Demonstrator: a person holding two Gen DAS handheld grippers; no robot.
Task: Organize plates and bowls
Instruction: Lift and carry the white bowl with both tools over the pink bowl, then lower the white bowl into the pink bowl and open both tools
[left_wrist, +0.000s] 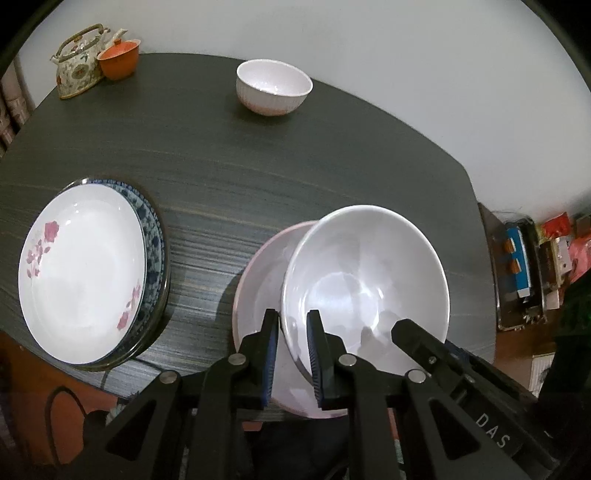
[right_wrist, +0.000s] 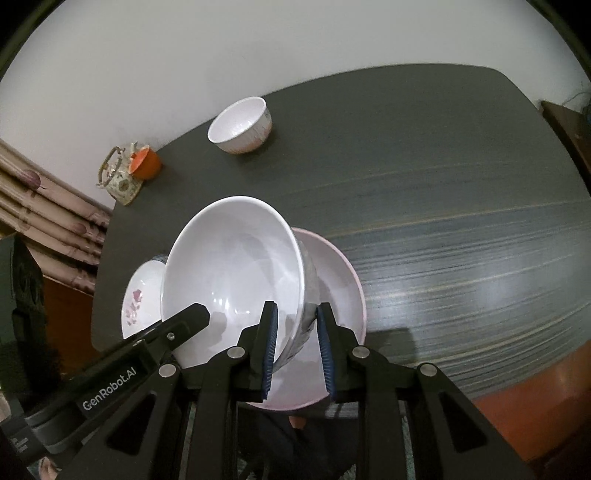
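1. Your left hand-held gripper clamps the big bowl's near rim.
2. Your right hand-held gripper clamps the opposite rim.
3. The big bowl tilts over a pink plate on the desk.
4. A small bowl sits well apart, behind.

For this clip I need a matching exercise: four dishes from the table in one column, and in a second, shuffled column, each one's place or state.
Things:
1. large white bowl
2. flowered plate
3. ribbed small bowl
4. orange cup

Places or states:
A. alone at the far edge of the table, near the wall
B. beside the teapot in the far corner
C. rim gripped by the left gripper and right gripper, over the pink plate
D. stacked on a blue-patterned plate

Pairs: 1-C, 2-D, 3-A, 4-B
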